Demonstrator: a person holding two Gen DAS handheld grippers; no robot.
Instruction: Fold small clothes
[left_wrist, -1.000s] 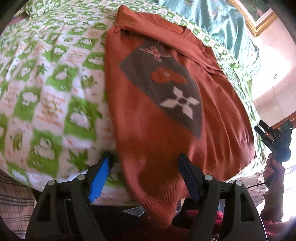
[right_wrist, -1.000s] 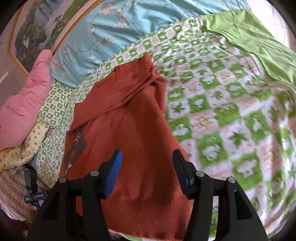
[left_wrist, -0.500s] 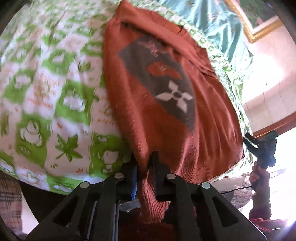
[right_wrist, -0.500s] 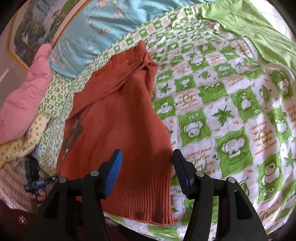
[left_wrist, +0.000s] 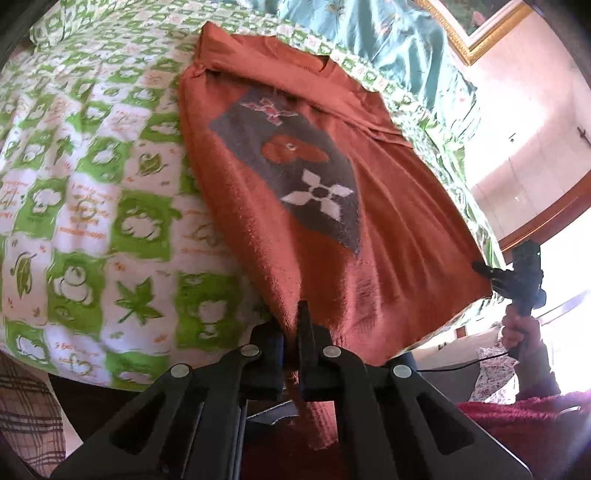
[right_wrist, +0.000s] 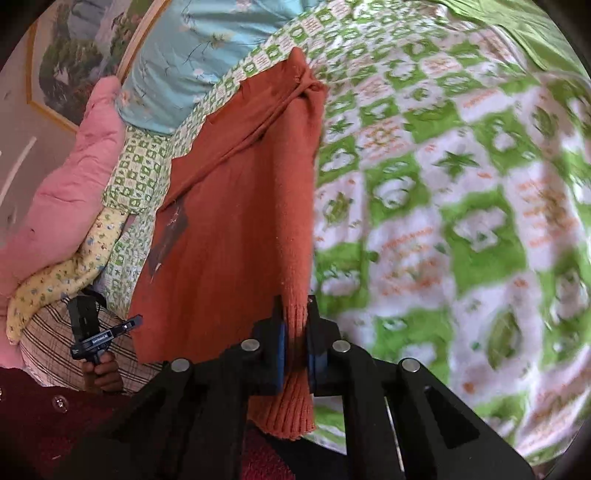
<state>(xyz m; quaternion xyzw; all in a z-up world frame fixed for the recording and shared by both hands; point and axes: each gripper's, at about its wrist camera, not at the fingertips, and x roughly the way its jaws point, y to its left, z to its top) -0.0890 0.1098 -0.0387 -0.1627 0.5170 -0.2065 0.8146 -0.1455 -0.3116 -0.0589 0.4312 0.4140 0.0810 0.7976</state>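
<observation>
A small rust-orange knit sweater (left_wrist: 388, 229) with a grey patch and a white flower lies on the green-and-white patterned bedspread (left_wrist: 81, 206). My left gripper (left_wrist: 291, 328) is shut on the sweater's ribbed hem at its left corner. My right gripper (right_wrist: 295, 325) is shut on the hem at the sweater's (right_wrist: 240, 206) right corner; it also shows in the left wrist view (left_wrist: 513, 277). The sleeves are folded across the top. The hem hangs a little over the bed's front edge.
A pink cushion (right_wrist: 62, 199), a yellow patterned cloth (right_wrist: 59, 277) and a blue floral pillow (right_wrist: 207, 55) lie at the head of the bed. A green cloth (right_wrist: 535, 26) lies far right. A framed picture (left_wrist: 476, 26) hangs on the wall.
Both grippers have closed on the sweater's hem; the left closed first, the right in the last half second. The hem is now pulled taut between them.
</observation>
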